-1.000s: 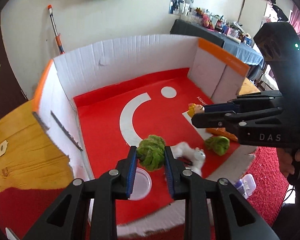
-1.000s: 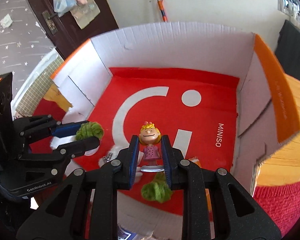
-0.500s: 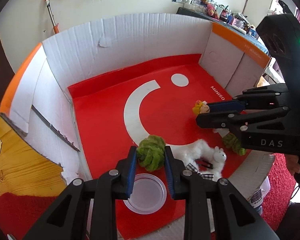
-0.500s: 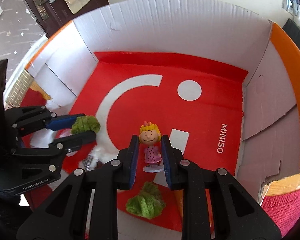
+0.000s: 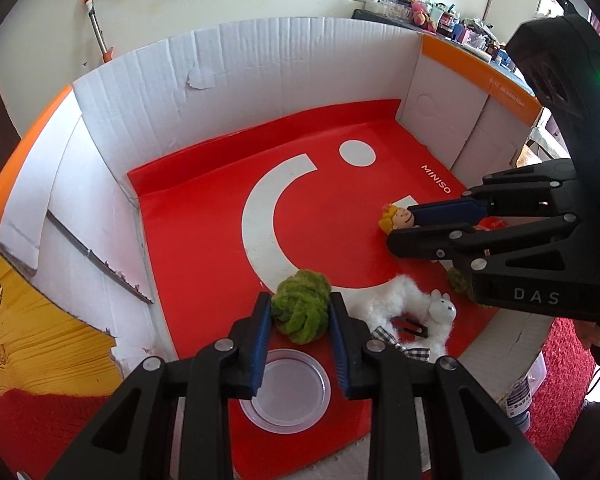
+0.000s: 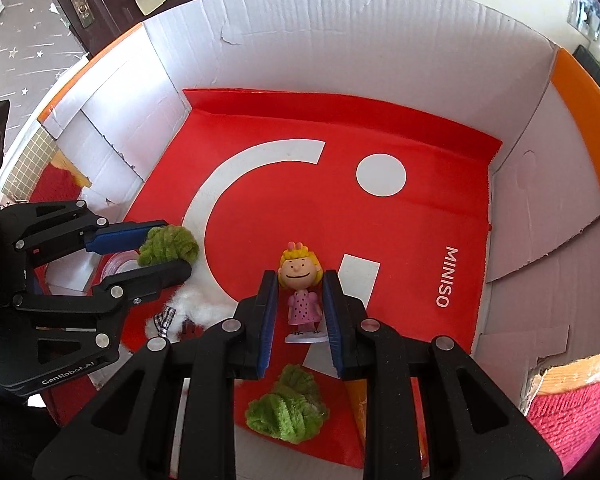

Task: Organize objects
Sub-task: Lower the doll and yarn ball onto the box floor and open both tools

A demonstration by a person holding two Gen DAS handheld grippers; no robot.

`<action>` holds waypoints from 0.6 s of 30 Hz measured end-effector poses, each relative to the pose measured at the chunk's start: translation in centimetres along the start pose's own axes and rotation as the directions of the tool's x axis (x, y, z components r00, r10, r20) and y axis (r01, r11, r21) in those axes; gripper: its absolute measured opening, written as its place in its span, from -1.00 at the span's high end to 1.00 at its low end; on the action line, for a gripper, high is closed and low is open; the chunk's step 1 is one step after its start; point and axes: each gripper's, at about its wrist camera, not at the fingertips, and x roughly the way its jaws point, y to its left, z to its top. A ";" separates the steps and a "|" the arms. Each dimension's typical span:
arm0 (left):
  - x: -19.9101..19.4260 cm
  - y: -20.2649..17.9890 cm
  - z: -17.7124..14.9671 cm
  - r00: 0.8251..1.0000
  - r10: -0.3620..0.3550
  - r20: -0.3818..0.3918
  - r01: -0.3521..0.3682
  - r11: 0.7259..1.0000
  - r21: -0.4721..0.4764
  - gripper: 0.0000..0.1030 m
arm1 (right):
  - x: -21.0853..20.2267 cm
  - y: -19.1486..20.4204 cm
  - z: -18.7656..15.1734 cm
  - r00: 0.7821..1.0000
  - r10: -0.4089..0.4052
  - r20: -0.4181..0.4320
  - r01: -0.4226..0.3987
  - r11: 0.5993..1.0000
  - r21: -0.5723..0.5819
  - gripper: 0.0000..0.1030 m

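My left gripper (image 5: 300, 312) is shut on a green fuzzy ball (image 5: 300, 310), held low over the red bag floor (image 5: 204, 264) of a white cardboard box (image 5: 284, 76). My right gripper (image 6: 300, 284) is shut on a small figurine (image 6: 302, 292) with yellow hair and a pink dress. Its white base hangs close to the floor; I cannot tell whether it touches. In the left wrist view the right gripper (image 5: 392, 226) enters from the right with the figurine's head (image 5: 398, 218) showing. The right wrist view shows the left gripper (image 6: 176, 248) at the left with its green ball (image 6: 168, 244).
A white plush animal (image 5: 420, 308) lies between the two grippers. A clear round lid (image 5: 284, 396) sits under my left fingers. A second green ball (image 6: 288, 408) lies near the box's front edge. The box walls rise on three sides; wooden furniture (image 5: 32, 344) flanks it.
Both grippers have come lower and further into the box, each still holding its object. The clear lid has slid fully into view beneath the left fingers.
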 end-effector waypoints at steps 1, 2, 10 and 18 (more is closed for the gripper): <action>0.0 0.0 0.0 1.000 0.000 0.000 0.000 1.000 0.000 0.45 | -0.1 0.0 -0.1 1.000 -0.001 -0.002 0.001 1.000 -0.002 0.58; 0.0 0.0 0.0 1.000 0.001 0.000 -0.001 1.000 0.000 0.45 | -0.1 -0.1 -0.1 1.000 -0.003 -0.003 0.003 1.000 -0.003 0.58; -0.1 0.0 0.0 1.000 0.000 0.000 0.000 1.000 -0.003 0.41 | 0.1 0.1 0.0 1.000 -0.018 -0.013 0.017 1.000 -0.015 0.57; -0.1 -0.1 0.0 1.000 0.000 0.001 0.000 1.000 -0.004 0.36 | -0.1 0.2 0.7 0.999 -0.021 -0.025 0.021 1.000 -0.016 0.57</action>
